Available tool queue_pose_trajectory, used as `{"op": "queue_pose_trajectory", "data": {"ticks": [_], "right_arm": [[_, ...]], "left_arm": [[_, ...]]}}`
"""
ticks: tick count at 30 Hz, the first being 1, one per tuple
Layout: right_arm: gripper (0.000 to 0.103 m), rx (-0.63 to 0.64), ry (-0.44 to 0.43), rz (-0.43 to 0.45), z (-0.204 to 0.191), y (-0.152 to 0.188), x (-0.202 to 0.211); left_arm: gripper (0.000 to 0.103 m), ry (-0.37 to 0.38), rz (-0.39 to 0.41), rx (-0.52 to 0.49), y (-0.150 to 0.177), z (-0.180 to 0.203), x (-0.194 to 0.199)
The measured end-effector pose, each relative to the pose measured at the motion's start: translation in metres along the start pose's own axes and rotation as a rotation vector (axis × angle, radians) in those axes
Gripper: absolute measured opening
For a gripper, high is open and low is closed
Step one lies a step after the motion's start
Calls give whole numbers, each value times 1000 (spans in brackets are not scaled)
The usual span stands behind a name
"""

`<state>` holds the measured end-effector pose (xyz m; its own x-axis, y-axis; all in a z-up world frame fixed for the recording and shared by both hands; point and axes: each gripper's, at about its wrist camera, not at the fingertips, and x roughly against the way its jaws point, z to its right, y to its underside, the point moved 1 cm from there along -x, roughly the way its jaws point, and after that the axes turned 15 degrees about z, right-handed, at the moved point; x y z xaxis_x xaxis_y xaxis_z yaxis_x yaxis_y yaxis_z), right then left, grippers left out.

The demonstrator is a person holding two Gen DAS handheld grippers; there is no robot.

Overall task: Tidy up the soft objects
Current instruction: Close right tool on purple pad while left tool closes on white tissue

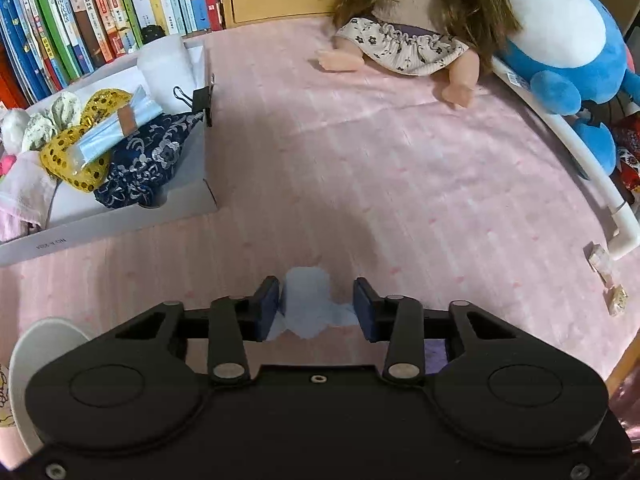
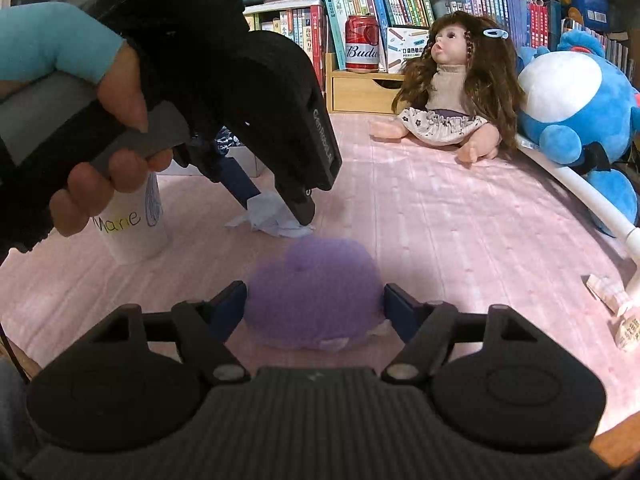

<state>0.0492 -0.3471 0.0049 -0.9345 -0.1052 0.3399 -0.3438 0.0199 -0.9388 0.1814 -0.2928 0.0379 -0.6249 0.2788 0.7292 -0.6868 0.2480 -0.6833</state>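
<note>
A crumpled pale blue tissue (image 1: pixel 308 304) lies on the pink tablecloth between the fingers of my left gripper (image 1: pixel 316 306). The jaws are open around it, one pad at each side. The right wrist view shows the same tissue (image 2: pixel 272 218) with the left gripper's fingertips (image 2: pixel 302 210) down on it. A purple fluffy ball (image 2: pixel 312 292) sits between the open jaws of my right gripper (image 2: pixel 314 308), with gaps at both sides. A white box (image 1: pixel 120 220) at the left holds soft items: dark blue patterned cloth (image 1: pixel 148 160), yellow sequin ribbon (image 1: pixel 80 140), a face mask.
A doll (image 2: pixel 448 88) and a blue plush toy (image 2: pixel 576 112) sit at the back right by a white tube (image 1: pixel 560 148). A white paper cup (image 2: pixel 136 224) stands left of the tissue. Small wrapped candies (image 1: pixel 608 280) lie at the right. Books and a beer can (image 2: pixel 362 44) stand behind.
</note>
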Motion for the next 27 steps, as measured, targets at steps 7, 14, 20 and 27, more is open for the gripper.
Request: {"op": "queue_pose_trajectory", "data": {"ticks": [7, 14, 20, 27], "right_arm": [[72, -16, -1, 2, 1, 1, 1], [72, -4, 3, 30, -1, -6, 7], [72, -5, 29, 53, 3, -17, 14], [72, 29, 53, 86, -1, -35, 23]], "left_arm": [[23, 55, -3, 16, 1, -2, 6], [22, 100, 54, -5, -2, 6, 25], [22, 137, 145, -29, -10, 13, 50], [22, 152, 268, -63, -20, 6, 85]]}}
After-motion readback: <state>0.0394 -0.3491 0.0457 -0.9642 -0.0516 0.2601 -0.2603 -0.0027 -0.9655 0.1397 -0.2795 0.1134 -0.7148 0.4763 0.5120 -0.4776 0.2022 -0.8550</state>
